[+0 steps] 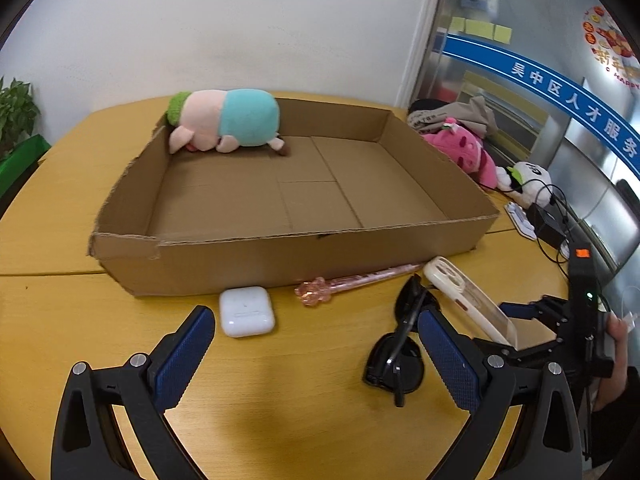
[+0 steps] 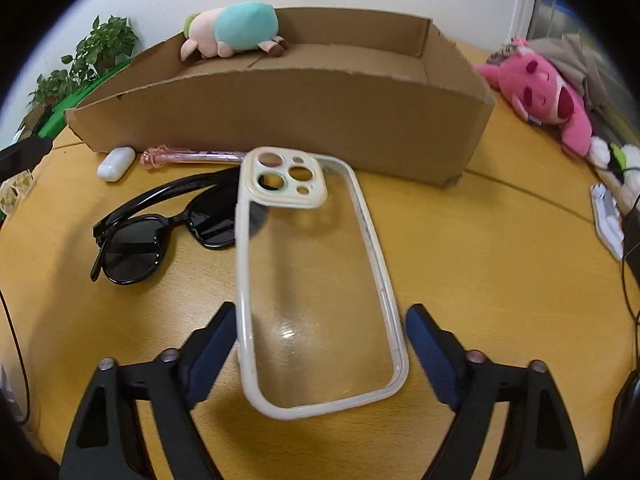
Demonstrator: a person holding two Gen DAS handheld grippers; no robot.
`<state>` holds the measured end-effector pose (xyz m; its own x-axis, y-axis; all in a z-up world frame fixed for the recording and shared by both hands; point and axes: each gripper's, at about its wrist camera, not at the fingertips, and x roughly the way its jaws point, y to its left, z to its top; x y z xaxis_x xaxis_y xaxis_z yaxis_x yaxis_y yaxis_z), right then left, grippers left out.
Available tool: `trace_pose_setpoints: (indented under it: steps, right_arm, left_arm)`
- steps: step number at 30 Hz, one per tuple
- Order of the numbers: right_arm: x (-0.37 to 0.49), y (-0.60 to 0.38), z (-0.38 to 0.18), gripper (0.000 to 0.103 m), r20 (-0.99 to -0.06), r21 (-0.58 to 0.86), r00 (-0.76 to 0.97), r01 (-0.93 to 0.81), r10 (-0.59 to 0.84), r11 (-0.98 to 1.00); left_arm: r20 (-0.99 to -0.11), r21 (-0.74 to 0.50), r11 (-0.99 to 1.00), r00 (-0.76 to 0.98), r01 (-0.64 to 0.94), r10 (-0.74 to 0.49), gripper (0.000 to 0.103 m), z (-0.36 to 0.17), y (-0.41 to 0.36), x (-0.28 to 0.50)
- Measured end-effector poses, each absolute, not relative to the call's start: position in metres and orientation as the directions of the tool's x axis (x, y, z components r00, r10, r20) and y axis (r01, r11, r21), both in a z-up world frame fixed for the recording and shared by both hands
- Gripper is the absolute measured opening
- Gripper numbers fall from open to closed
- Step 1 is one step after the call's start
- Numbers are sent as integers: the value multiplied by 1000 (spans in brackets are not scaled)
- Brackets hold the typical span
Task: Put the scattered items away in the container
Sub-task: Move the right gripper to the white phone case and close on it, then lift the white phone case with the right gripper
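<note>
A shallow cardboard box (image 1: 320, 252) (image 2: 280, 120) stands on the yellow table with a pig plush (image 1: 224, 122) (image 2: 232, 30) in its far left corner. In front of it lie a white earbud case (image 1: 247, 311) (image 2: 116, 163), a pink pen (image 1: 352, 283) (image 2: 188, 157) and black sunglasses (image 1: 400, 344) (image 2: 160, 228). My left gripper (image 1: 316, 340) is open and empty, above the table between the case and the sunglasses. My right gripper (image 2: 320, 340) (image 1: 532, 320) grips a clear phone case (image 2: 312, 280) (image 1: 468, 300) by its sides, tilted above the table.
A pink plush (image 1: 464, 148) (image 2: 540, 92), a white plush (image 1: 528, 180), clothing, a black adapter (image 1: 548, 220) with cables and a small white item (image 2: 608, 220) crowd the table's right side. A potted plant (image 2: 92, 56) stands at the left.
</note>
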<state>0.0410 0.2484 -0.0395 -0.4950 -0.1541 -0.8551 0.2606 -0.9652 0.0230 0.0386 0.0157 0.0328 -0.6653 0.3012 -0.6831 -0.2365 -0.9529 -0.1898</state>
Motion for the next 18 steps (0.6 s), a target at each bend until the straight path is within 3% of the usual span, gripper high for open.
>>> trace_pose_setpoints:
  steps: [8, 13, 18]
  right_arm:
    - [45, 261, -35, 73, -840, 178, -459, 270, -289, -946]
    - [52, 276, -35, 72, -780, 405, -424, 221, -461, -887]
    - [63, 271, -31, 72, -724, 494, -410, 254, -555, -832]
  left_arm:
    - [-667, -338, -885, -582, -321, 465, 103, 32, 32, 38]
    - [-643, -430, -830, -526, -355, 558, 103, 34, 41, 32]
    - [-619, -525, -758, -437, -388, 653, 103, 29, 57, 20]
